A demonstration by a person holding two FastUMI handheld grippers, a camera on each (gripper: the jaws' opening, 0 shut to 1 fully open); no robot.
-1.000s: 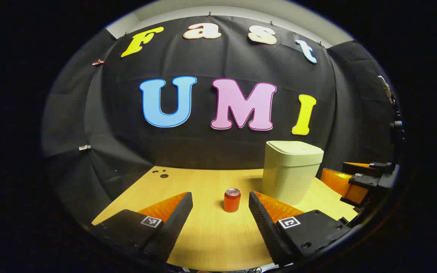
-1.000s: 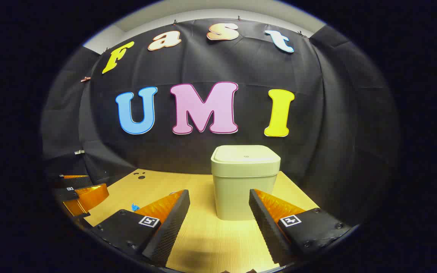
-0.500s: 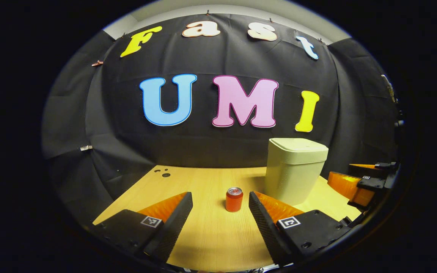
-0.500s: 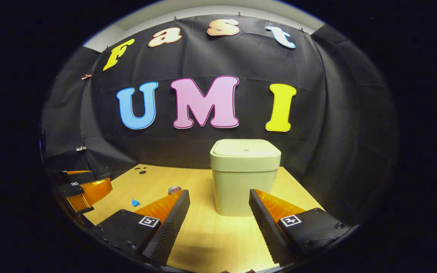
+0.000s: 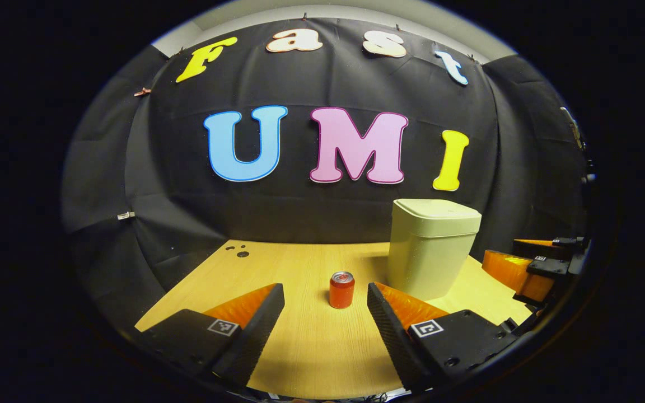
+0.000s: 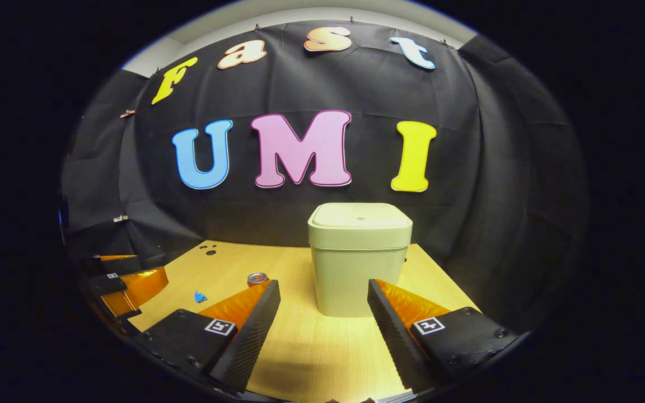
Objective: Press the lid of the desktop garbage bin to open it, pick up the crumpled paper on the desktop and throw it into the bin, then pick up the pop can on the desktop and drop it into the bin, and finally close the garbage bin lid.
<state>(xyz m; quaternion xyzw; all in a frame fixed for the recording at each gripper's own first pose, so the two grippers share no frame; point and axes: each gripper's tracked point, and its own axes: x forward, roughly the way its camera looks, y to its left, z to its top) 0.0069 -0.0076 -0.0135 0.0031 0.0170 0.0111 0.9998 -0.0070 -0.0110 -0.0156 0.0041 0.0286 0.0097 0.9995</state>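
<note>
A pale green desktop bin (image 6: 359, 259) stands on the wooden table, its lid (image 6: 360, 218) down; it also rises at the right in the left gripper view as the bin (image 5: 431, 246). A red pop can (image 5: 341, 289) stands upright ahead of my left gripper (image 5: 325, 305), which is open and holds nothing. My right gripper (image 6: 323, 302) is open too, facing the bin from a short way off. The can's top (image 6: 257, 277) peeks over the right gripper's left finger. A small blue crumpled paper (image 6: 200, 296) lies on the table at the left.
The wooden table (image 5: 300, 347) runs back to the black cloth wall, with small dark holes (image 5: 237, 252) near its far left corner. The other gripper (image 5: 529, 266) shows at the right edge of the left gripper view, and the left one (image 6: 124, 282) at the left edge of the right gripper view.
Both grippers have risen and tilted slightly, so the bin and can sit a little higher and farther in view. Jaws stay open; nothing on the table has moved.
</note>
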